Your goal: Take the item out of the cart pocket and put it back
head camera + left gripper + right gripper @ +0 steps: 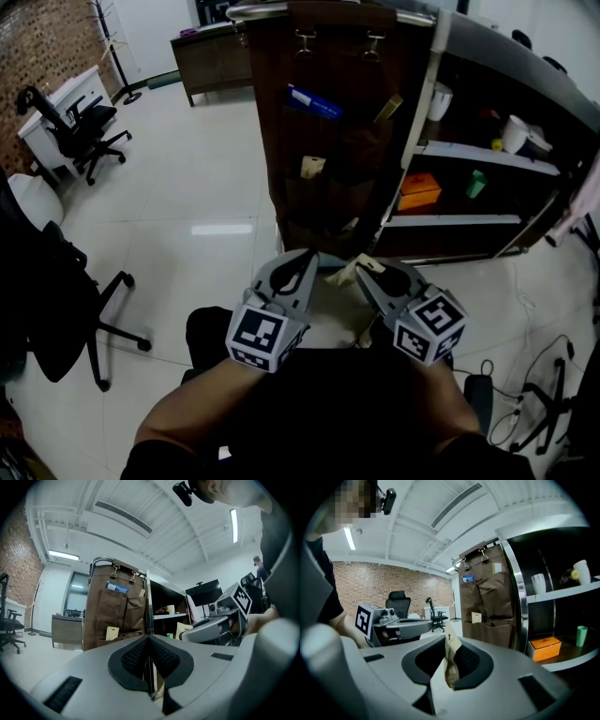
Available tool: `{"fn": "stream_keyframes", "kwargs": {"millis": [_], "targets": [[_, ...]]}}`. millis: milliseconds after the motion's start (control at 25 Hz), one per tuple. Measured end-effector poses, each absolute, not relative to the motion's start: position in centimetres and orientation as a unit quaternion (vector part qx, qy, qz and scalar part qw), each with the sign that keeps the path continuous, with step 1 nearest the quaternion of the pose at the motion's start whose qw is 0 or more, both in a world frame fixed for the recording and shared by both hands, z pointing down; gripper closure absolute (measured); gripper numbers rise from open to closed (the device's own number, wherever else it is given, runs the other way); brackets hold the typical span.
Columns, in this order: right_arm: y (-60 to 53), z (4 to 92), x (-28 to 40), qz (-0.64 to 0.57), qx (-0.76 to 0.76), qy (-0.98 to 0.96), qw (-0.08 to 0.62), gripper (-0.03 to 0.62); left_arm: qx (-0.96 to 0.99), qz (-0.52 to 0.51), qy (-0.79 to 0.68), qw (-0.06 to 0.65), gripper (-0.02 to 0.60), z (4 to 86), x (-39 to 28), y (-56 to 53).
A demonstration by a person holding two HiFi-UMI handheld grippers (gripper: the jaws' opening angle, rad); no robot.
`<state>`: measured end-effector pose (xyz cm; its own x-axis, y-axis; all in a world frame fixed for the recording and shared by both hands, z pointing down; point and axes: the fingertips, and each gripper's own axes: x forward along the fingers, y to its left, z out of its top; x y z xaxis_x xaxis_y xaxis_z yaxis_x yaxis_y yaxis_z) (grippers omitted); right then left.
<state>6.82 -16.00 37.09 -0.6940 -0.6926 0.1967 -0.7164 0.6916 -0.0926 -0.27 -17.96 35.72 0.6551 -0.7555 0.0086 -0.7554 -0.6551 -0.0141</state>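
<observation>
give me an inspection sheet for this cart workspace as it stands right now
surface: glossy light floor; no table, the work is at the cart's hanging pocket organizer
job's things: tan pouch is out of the pockets, clamped in the right gripper
clutter: blue pack and tan tag in the pockets; orange box, green cup and white cup on the cart shelves
grippers: right gripper shut on the tan pouch; left gripper jaws together, nothing held
cables: loose cables on the floor at right
surroundings: office chair, brick wall
</observation>
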Motion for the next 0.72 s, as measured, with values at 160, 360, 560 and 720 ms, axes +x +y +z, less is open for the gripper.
{"fn": "stream_keyframes", "kwargs": {"millis": [160, 360, 560, 720], "targets": [[-15.9, 37.8, 6.8, 0.088, 0.38, -0.917, 0.081, 0.525, -0.912, -0.008, 0.41, 0.008, 0.581, 35.6, 0.1, -17.6], [-15.9, 38.6, 6.6, 0.099, 0.375, -0.918, 0.084, 0.525, -0.914, -0.011, 0.406, 0.006, 0.581, 35.8, 0.2, -17.6], [-16.1, 38.3, 6.7, 0.097, 0.376, -0.918, 0.079, 0.525, -0.915, -0.014, 0.403, -0.001, 0.581, 35.9, 0.3, -17.6], [-16.1, 38.2, 6.7, 0.098, 0.376, -0.918, 0.076, 0.525, -0.917, -0.019, 0.399, 0.004, 0.581, 35.9, 0.6, -17.5]]}}
